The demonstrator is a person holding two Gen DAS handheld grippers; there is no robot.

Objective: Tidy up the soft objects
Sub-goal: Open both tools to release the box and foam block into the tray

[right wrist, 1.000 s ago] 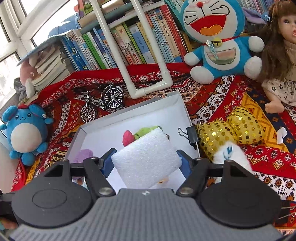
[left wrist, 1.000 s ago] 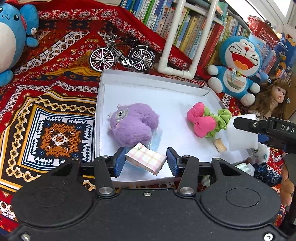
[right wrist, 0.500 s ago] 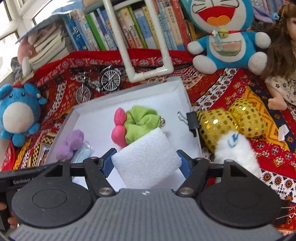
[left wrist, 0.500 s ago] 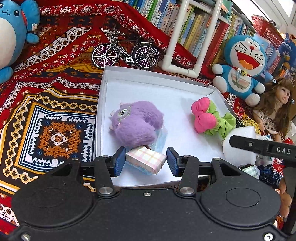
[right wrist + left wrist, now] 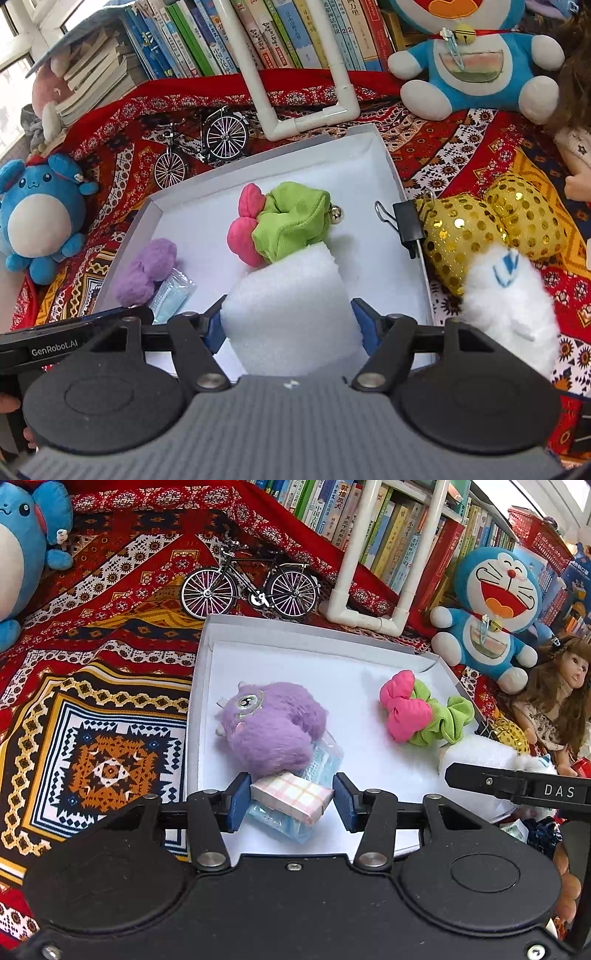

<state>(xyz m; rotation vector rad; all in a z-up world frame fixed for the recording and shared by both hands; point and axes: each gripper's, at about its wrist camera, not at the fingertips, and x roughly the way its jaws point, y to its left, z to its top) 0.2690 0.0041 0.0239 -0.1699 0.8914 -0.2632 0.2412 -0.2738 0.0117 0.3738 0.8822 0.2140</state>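
A white shallow box (image 5: 207, 686) (image 5: 388, 162) lies on the patterned cloth. In it are a purple plush (image 5: 271, 729) (image 5: 146, 271), a pink and green scrunchie (image 5: 421, 712) (image 5: 280, 225) and a blue mask packet (image 5: 321, 760) (image 5: 171, 297). My left gripper (image 5: 291, 801) holds a pink plaid tissue pack (image 5: 291, 796) low over the box's near edge, above the mask packet. My right gripper (image 5: 290, 326) is shut on a white foam sponge (image 5: 288, 314) (image 5: 476, 753) over the box's near right part.
A model bicycle (image 5: 251, 587) (image 5: 201, 146) and a white pipe frame (image 5: 369, 616) stand behind the box. A Doraemon plush (image 5: 487, 616), a doll (image 5: 554, 701), a gold sequin cushion (image 5: 495, 225), a white plush (image 5: 509, 302) and a binder clip (image 5: 404, 225) are at the right. A blue plush (image 5: 37, 218) sits left.
Both grippers have come forward and lower over the box with their objects. The sponge now sits just in front of the scrunchie; the tissue pack is over the mask packet.
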